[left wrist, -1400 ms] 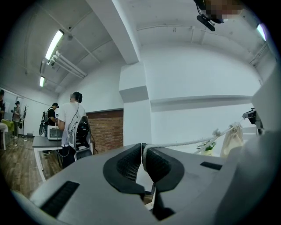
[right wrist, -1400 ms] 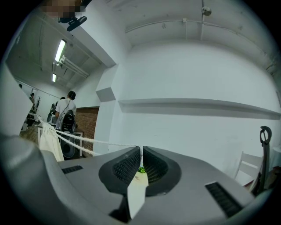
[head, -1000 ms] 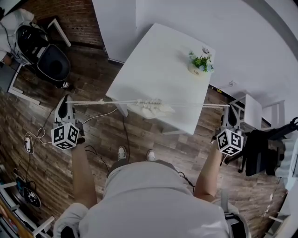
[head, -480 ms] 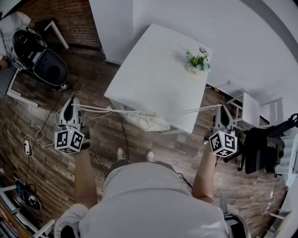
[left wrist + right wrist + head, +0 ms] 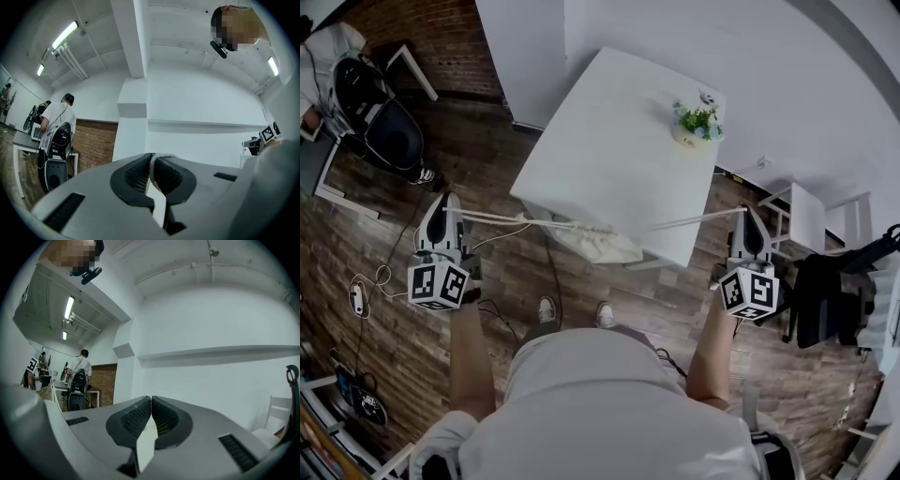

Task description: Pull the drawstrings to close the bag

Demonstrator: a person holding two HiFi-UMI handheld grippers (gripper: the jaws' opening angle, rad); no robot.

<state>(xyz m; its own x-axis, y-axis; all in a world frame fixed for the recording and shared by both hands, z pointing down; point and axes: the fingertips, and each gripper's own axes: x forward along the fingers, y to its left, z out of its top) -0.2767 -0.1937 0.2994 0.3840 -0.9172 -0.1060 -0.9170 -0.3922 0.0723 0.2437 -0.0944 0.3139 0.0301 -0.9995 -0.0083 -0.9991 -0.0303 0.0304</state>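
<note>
A pale cloth bag (image 5: 602,246) hangs gathered at the white table's (image 5: 619,141) near edge. One white drawstring (image 5: 502,220) runs left from it to my left gripper (image 5: 443,208), another drawstring (image 5: 684,223) runs right to my right gripper (image 5: 747,214). Both cords sag a little. In the left gripper view the left gripper (image 5: 152,161) is shut on the white cord between its ribbed pads. In the right gripper view the right gripper (image 5: 151,405) is shut too, a white strand showing between its pads. Both grippers are held out wide, level with the bag.
A small potted plant (image 5: 697,125) stands at the table's far right corner. Black office chairs (image 5: 389,131) and a person are at the far left. Cables (image 5: 370,279) lie on the wood floor by my left. A white stand (image 5: 806,223) and dark gear (image 5: 839,295) crowd the right.
Both grippers have come slightly inward, so the taut straight cords have slackened. The bag has sunk lower at the table edge. Little has moved over the last half second.
</note>
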